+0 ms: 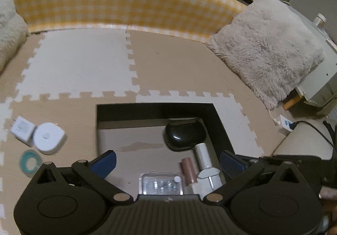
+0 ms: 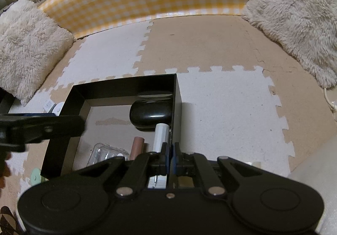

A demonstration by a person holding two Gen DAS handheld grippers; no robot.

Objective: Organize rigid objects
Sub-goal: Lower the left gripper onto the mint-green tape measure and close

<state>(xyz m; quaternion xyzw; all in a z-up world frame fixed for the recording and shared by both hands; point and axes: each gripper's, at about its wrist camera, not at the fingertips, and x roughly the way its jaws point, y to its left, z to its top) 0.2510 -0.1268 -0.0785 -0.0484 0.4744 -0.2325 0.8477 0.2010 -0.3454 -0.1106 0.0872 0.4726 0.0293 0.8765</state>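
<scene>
Your left gripper point(image 1: 166, 163) hangs with jaws spread wide and nothing between them, over the black box point(image 1: 219, 121). Your right gripper point(image 2: 171, 150) is pinched on the box's right wall. Inside: clear case point(image 1: 161, 186) at 6 o'clock, pink tube point(image 1: 188, 169), white tube point(image 1: 203, 155), black mouse point(image 1: 185, 135) at 1. White charger point(image 1: 49, 138) lies outside at 9.

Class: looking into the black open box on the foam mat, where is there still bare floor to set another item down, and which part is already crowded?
Bare floor fills the left half of the black open-topped box, from its left wall to the glossy black oval case. The right side is crowded: white tube, pink cylinder, clear plastic case.
</scene>
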